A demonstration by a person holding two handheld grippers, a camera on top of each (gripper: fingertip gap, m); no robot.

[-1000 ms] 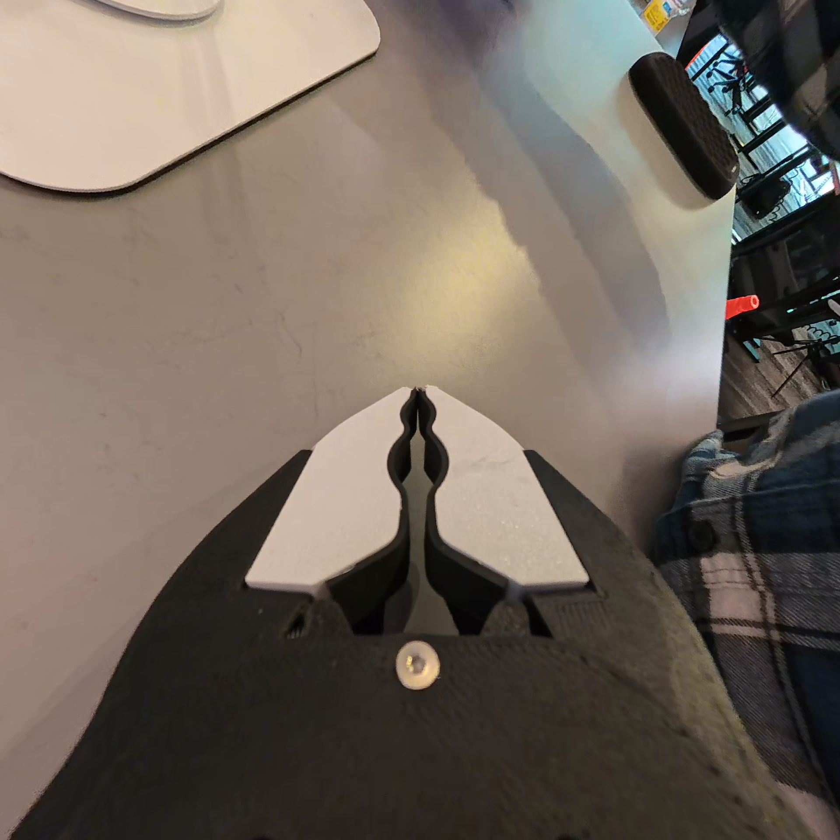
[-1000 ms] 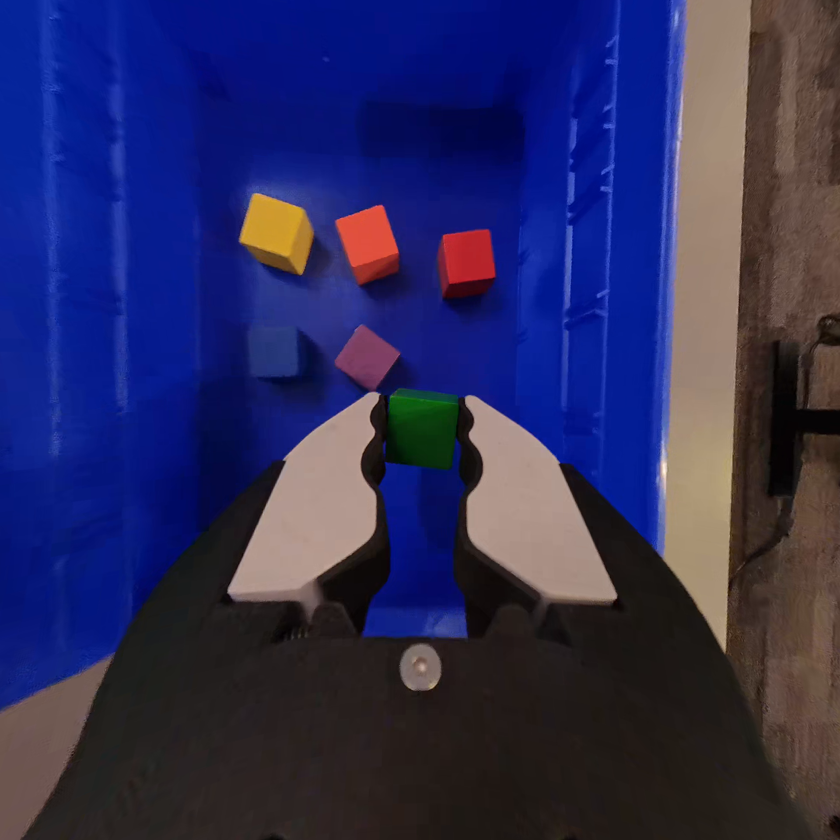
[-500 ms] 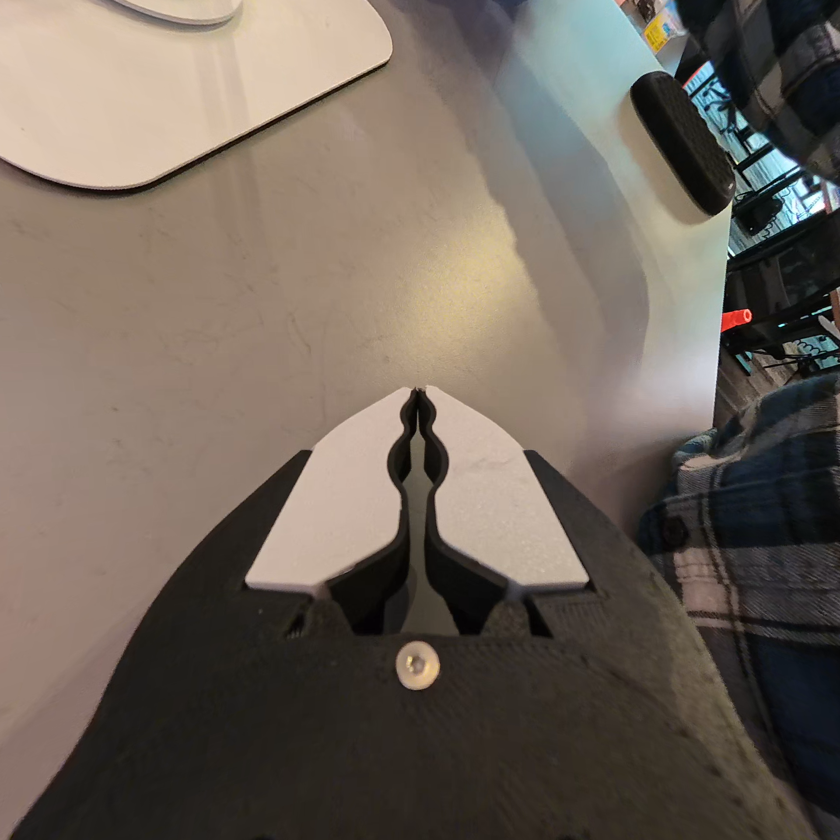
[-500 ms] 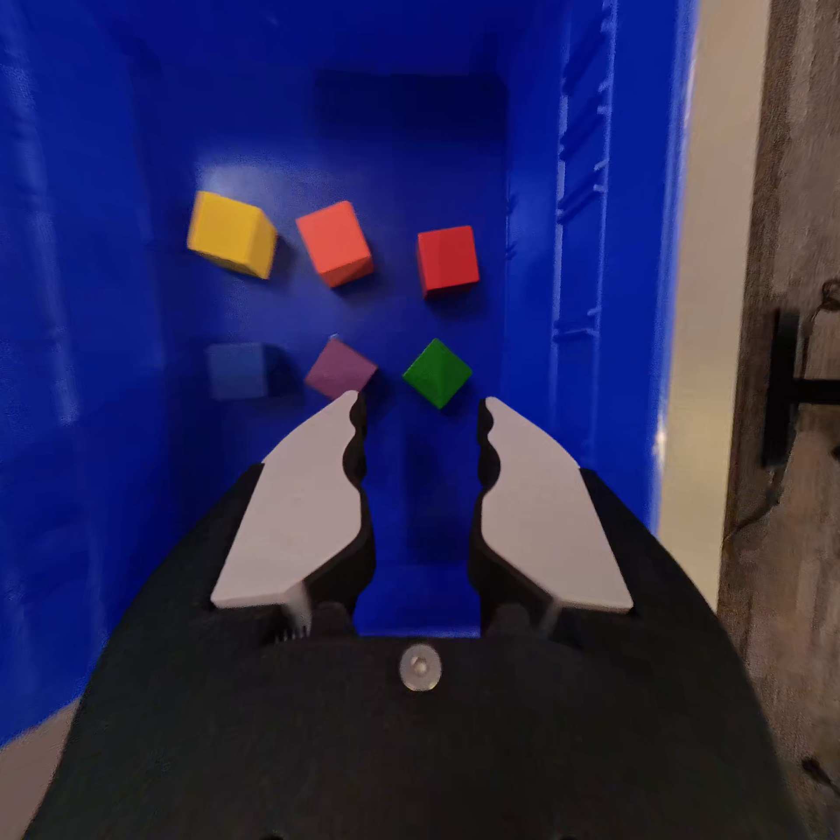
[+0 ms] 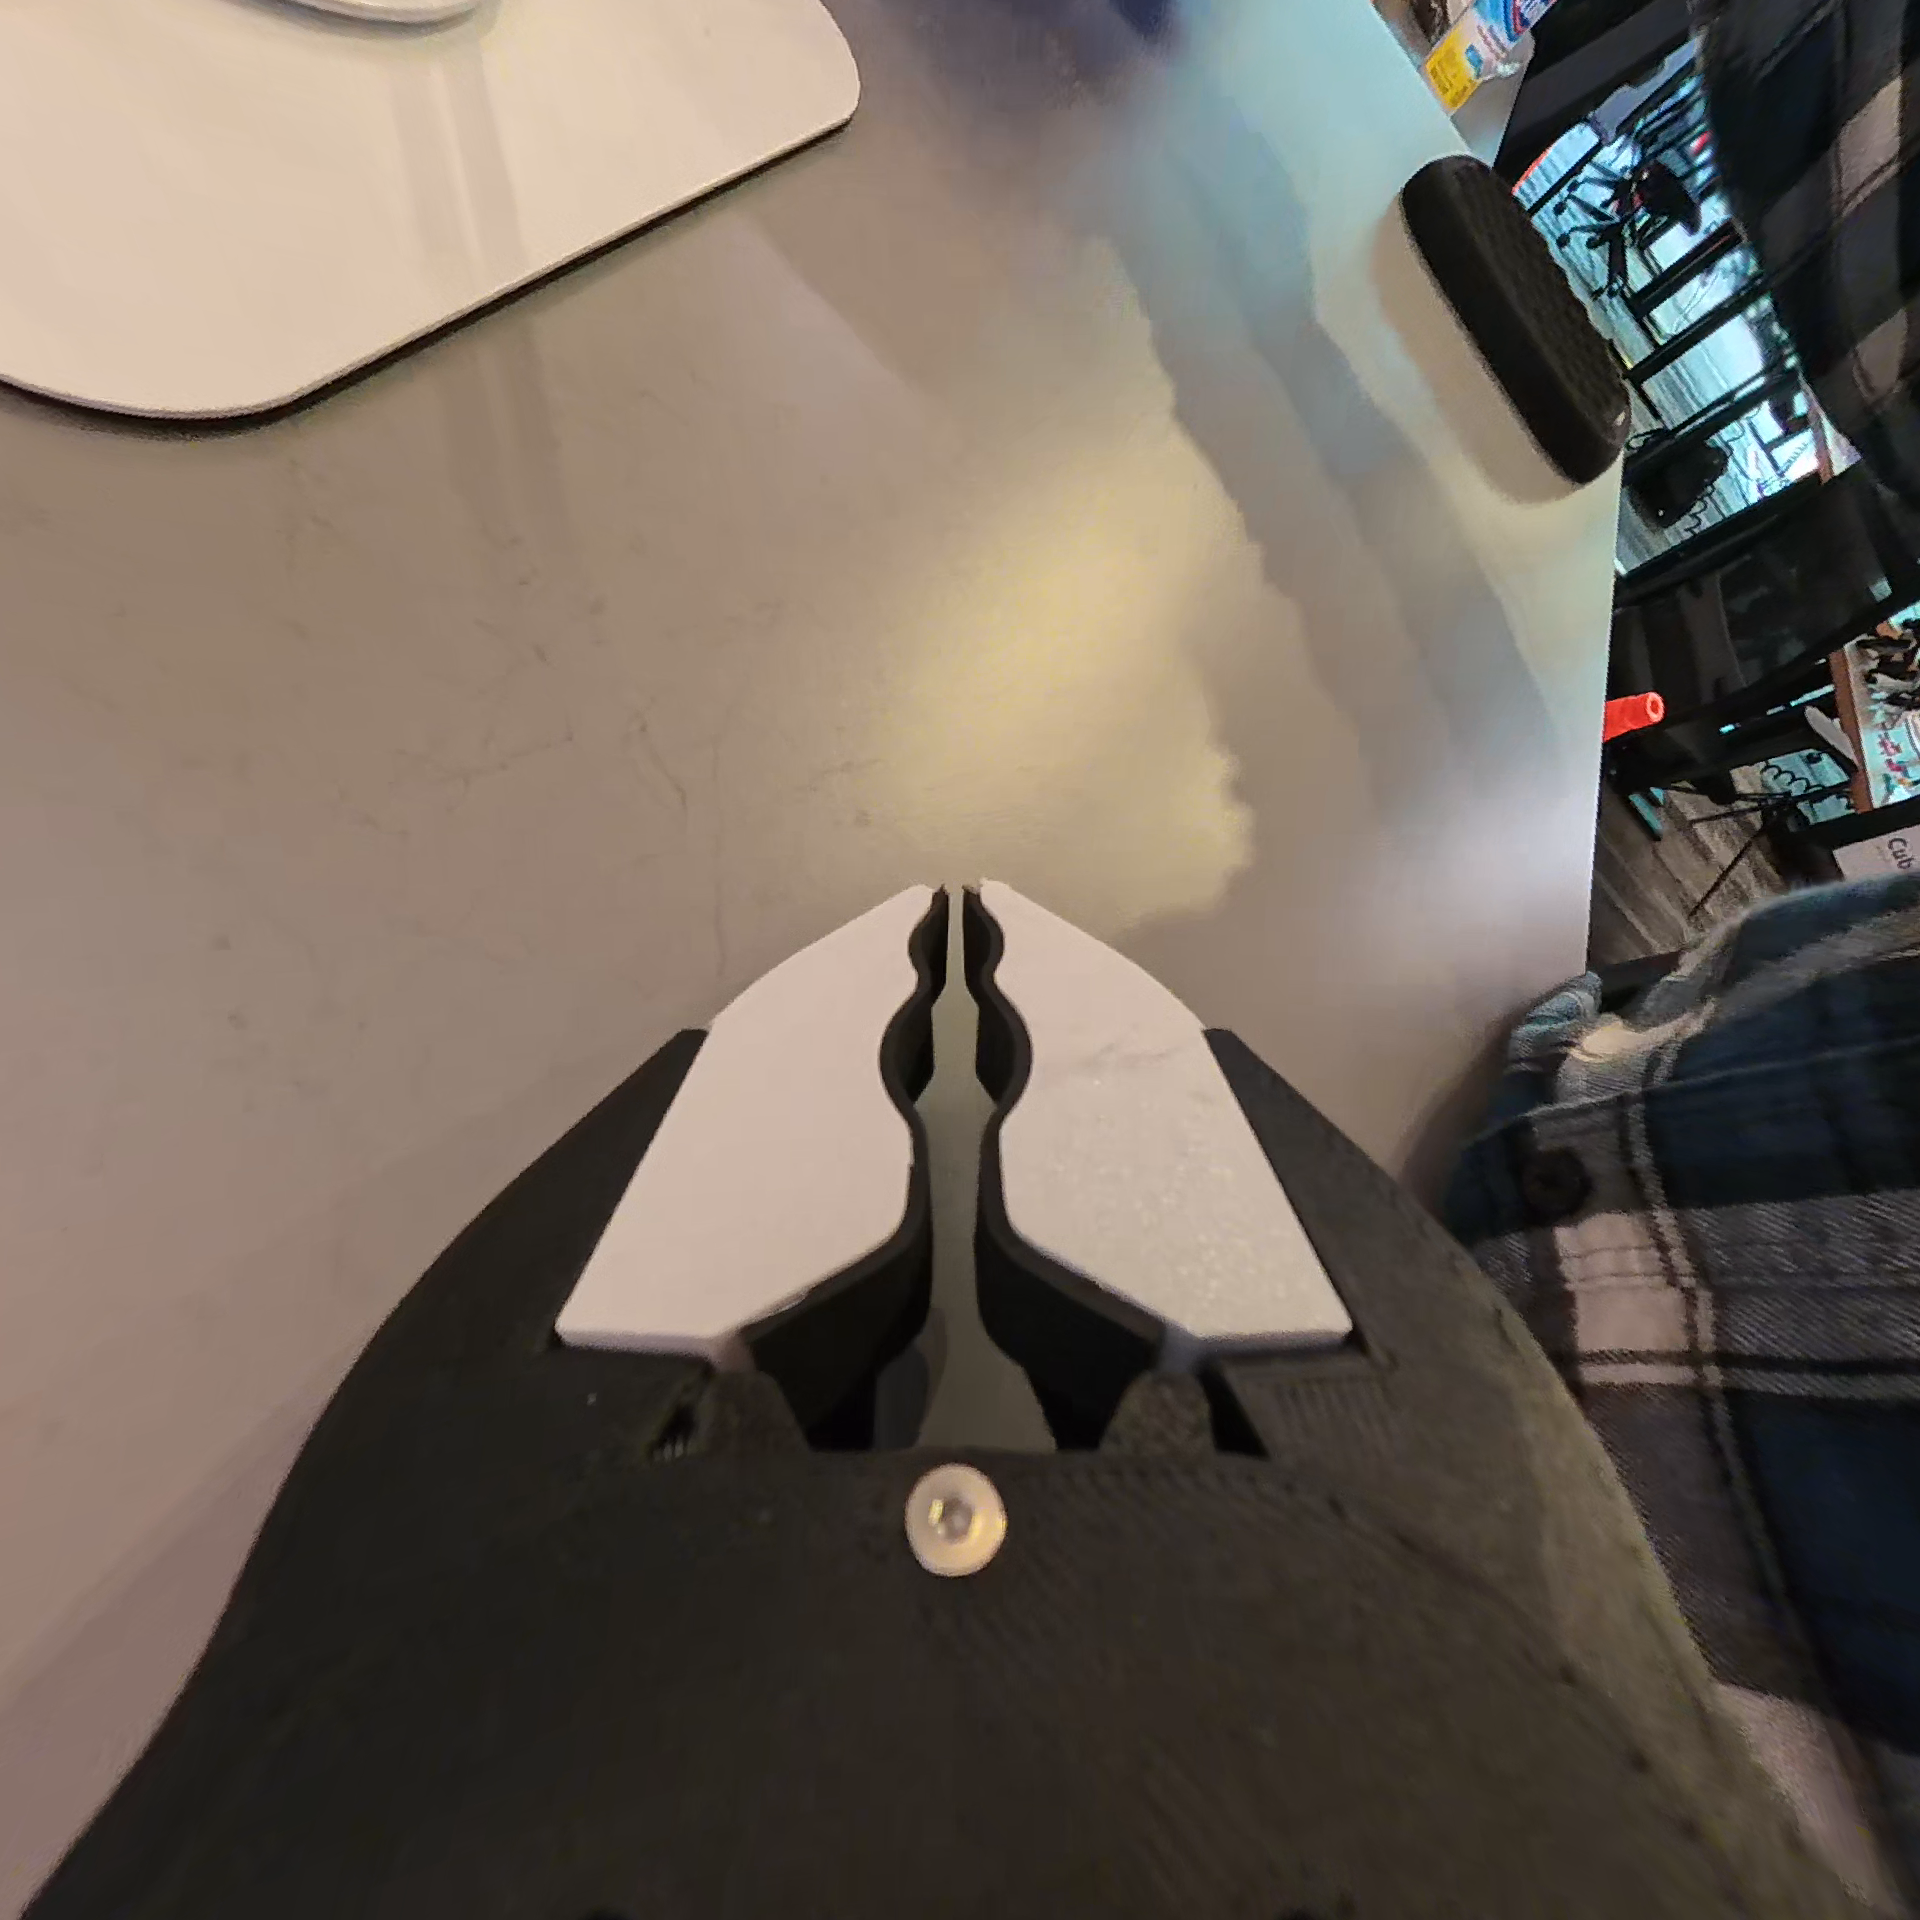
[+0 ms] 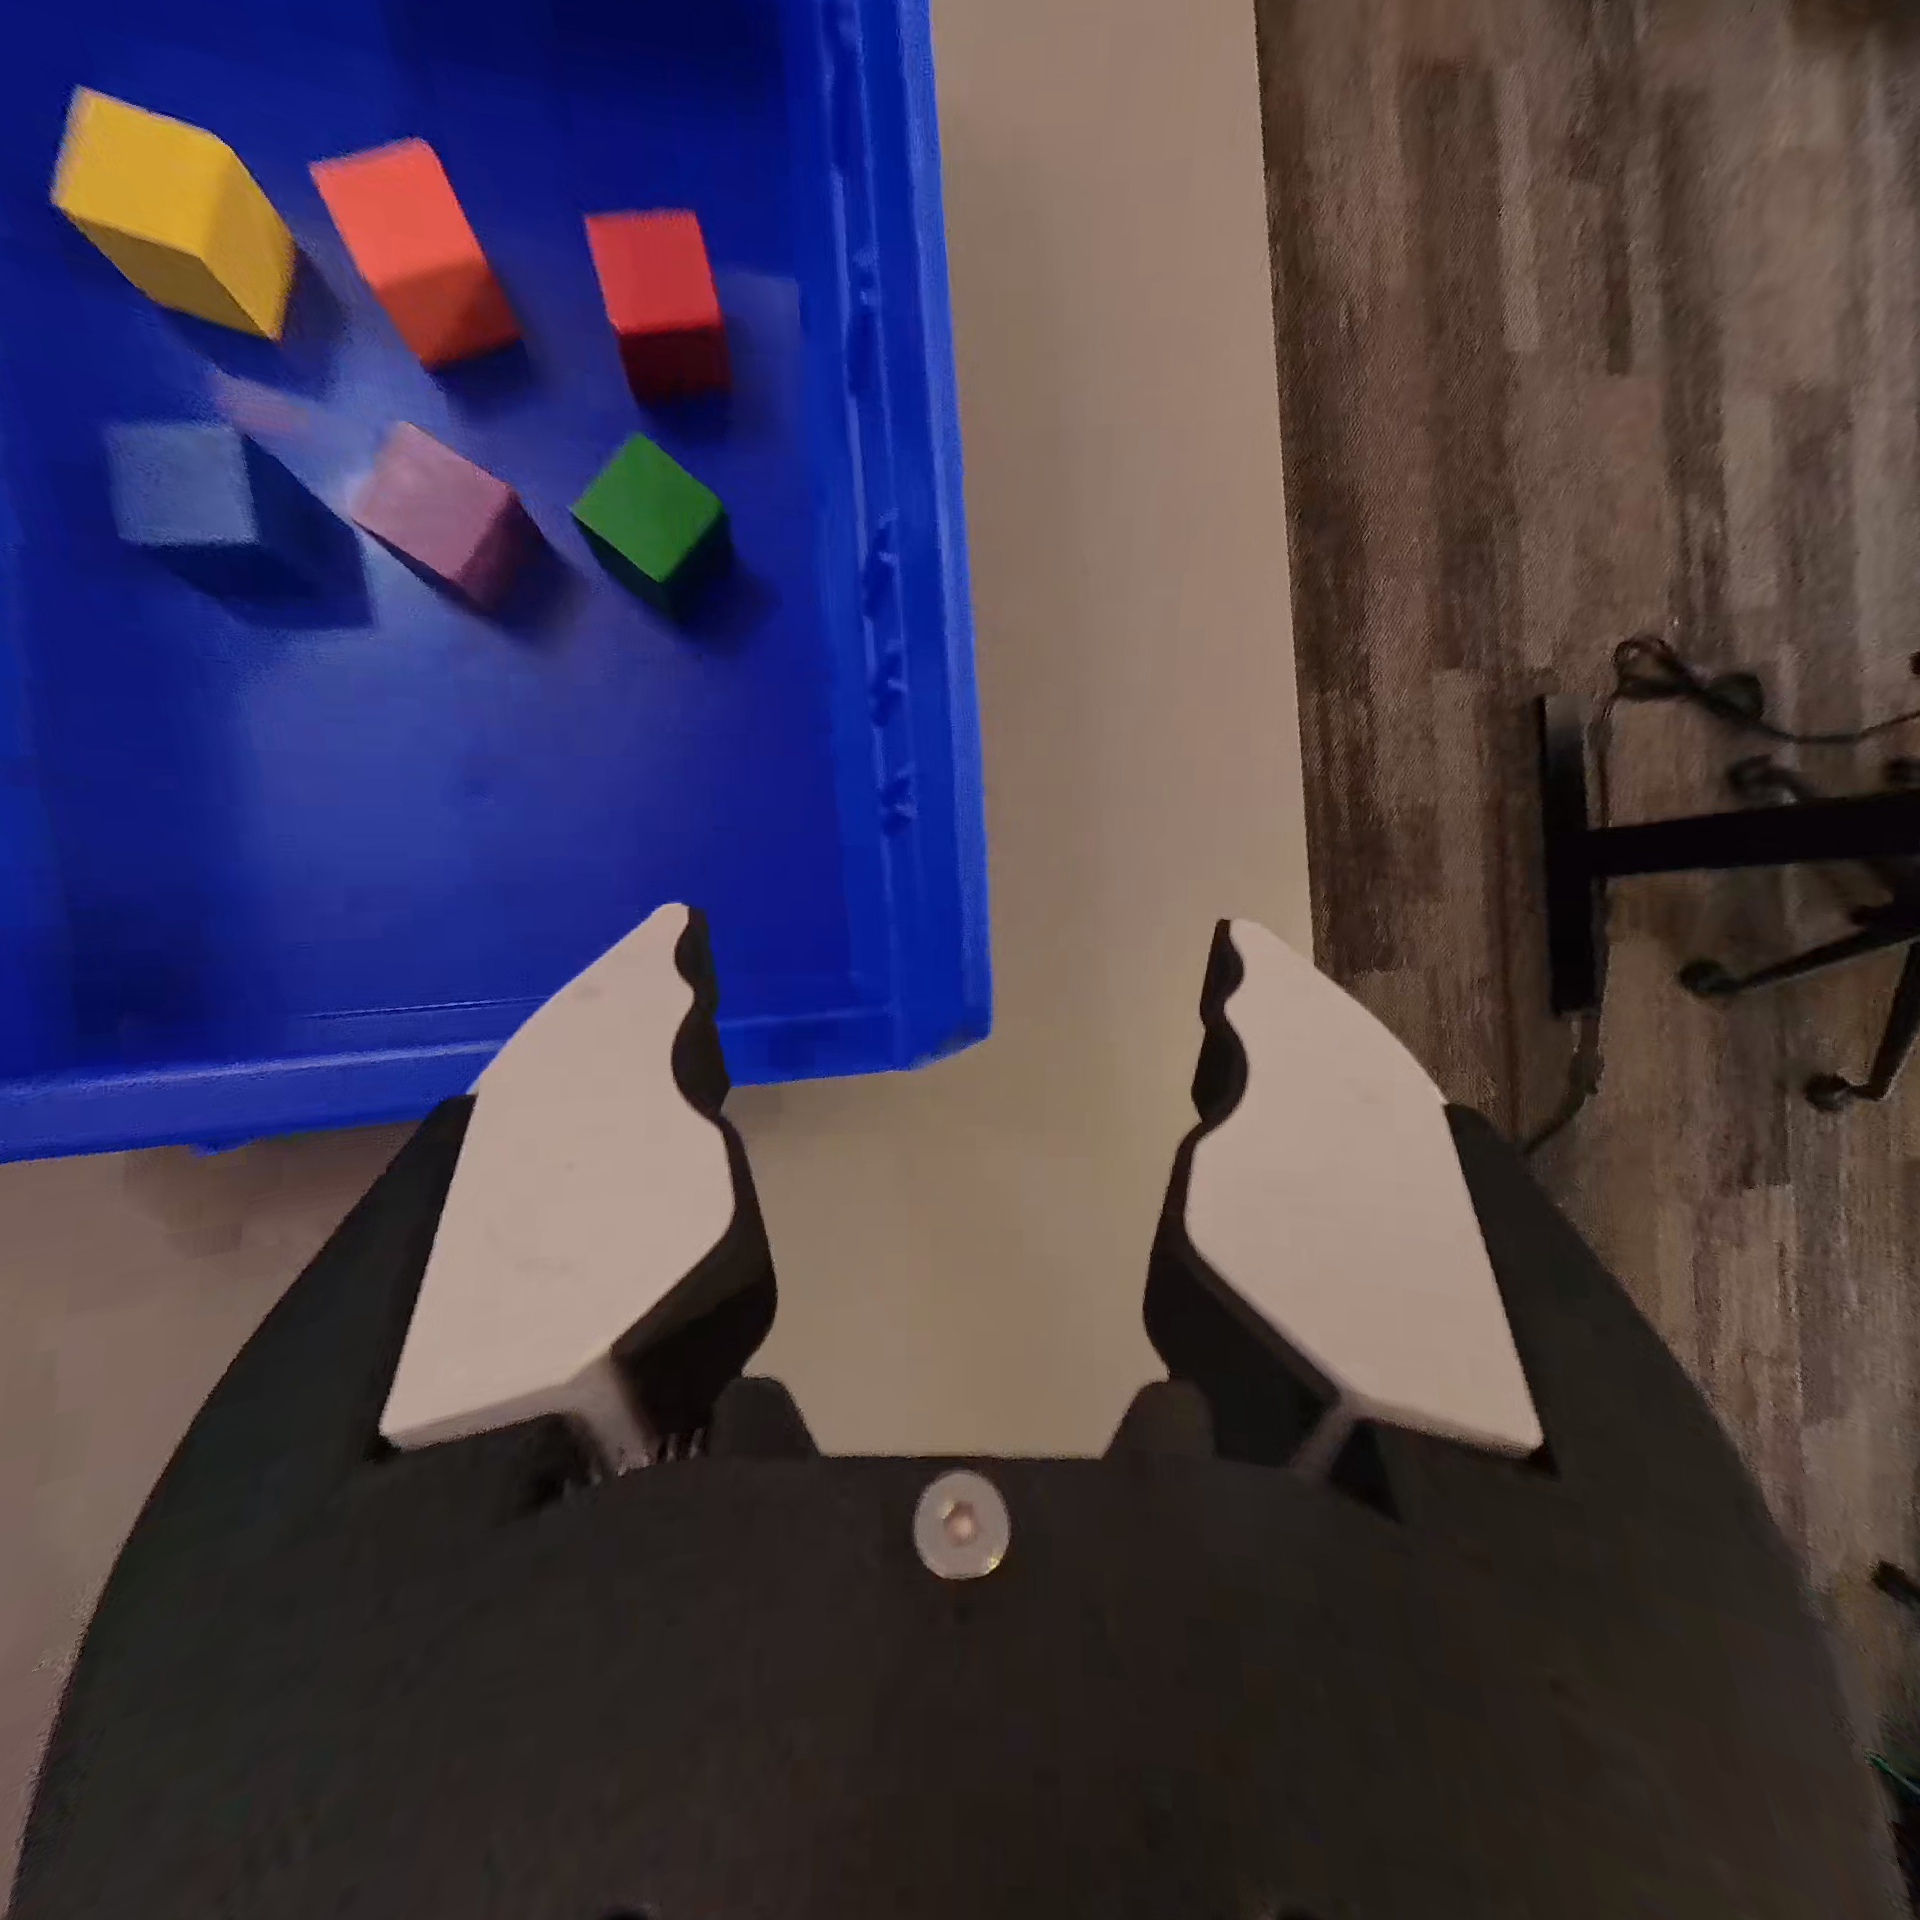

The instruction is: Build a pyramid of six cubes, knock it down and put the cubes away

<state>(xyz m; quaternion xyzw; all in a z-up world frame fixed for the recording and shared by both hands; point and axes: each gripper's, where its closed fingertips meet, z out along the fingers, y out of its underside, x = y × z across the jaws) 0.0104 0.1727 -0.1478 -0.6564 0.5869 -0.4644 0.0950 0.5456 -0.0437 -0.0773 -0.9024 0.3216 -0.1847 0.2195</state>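
While six cubes lie loose on the smooth floor of the blue bin [image 6: 914, 644], the right claw [image 6: 956, 925] hangs spread wide and empty above the bin's near right corner, its left fingertip [image 6: 665, 935] over the bin's near wall and its right one over bare tabletop [image 6: 1101, 520]. The bin is glossy moulded plastic with a ribbed right wall, and it stands close to the tabletop's right edge, beyond which wood-grain flooring [image 6: 1558, 416] shows.

The cubes are matte, sharp-edged painted blocks set in two rough rows, none touching another. In the far row are yellow [image 6: 171, 213], orange [image 6: 410, 249] and red [image 6: 655, 296]; in the near row are blue [image 6: 182, 483], purple [image 6: 442, 509] and green [image 6: 649, 514], the green nearest the right wall and turned corner-on. Motion blur smears the blue and purple ones.

The left claw [image 5: 957, 889] is clenched on nothing, its wavy black pads all but meeting, over a bare stretch of grey, faintly veined tabletop [image 5: 416, 675]. Both claws have flat pale finger plates in a grainy black printed body. A white rounded mat [image 5: 312, 208] lies toward the far left corner, and a black dimpled oval pad [image 5: 1507, 322] rests at the right edge beside a plaid sleeve [image 5: 1714, 1299].
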